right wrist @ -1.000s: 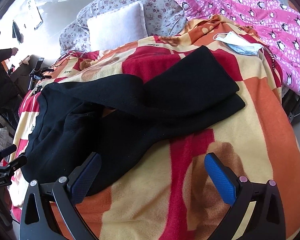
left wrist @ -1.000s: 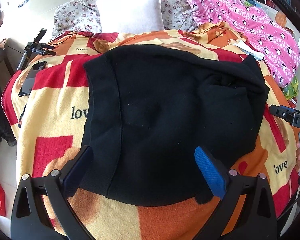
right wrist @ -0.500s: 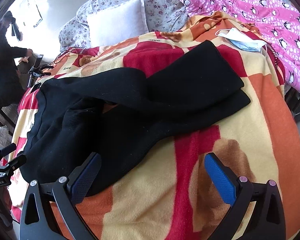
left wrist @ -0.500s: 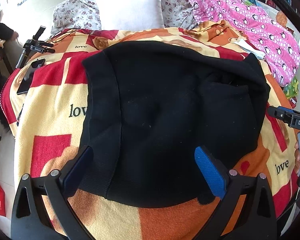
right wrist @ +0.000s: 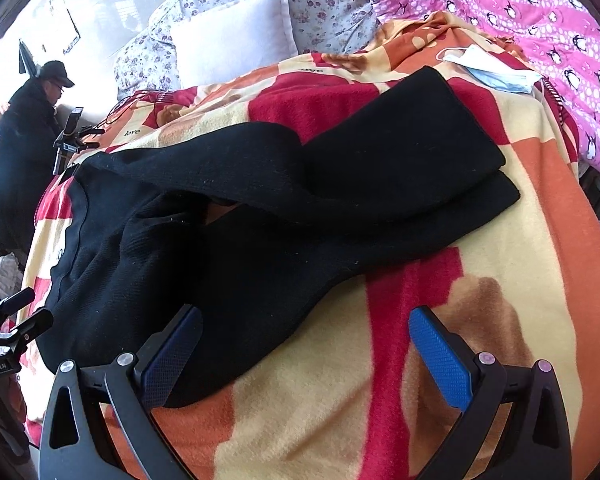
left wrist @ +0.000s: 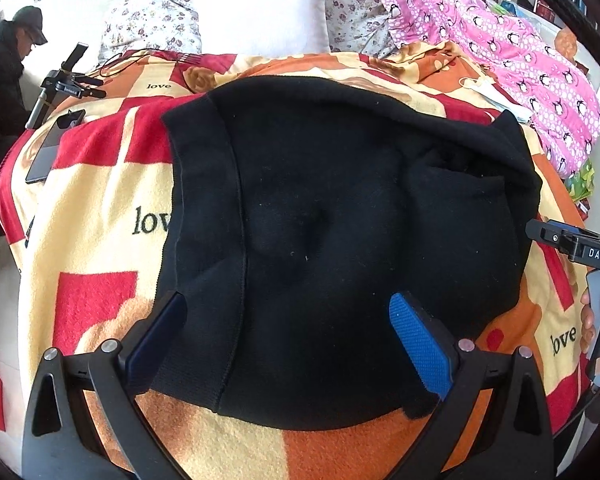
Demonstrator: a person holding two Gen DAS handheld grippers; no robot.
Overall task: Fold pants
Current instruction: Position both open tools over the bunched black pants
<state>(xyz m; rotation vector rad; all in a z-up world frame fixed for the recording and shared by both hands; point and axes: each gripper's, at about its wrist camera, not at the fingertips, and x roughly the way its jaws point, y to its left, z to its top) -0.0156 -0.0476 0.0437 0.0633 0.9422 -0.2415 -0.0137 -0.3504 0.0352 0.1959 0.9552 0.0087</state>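
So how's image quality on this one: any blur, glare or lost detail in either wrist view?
Left wrist view: sharp, strong fisheye bending; the black pants read almost featureless, with only a seam and creases visible. Right wrist view: also sharp, but the wall at upper left is blown out by daylight; the leg folds of the pants show better here.

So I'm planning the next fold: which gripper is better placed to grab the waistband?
Left. The left gripper hangs open right over the waistband; the right gripper sits nearer the legs.
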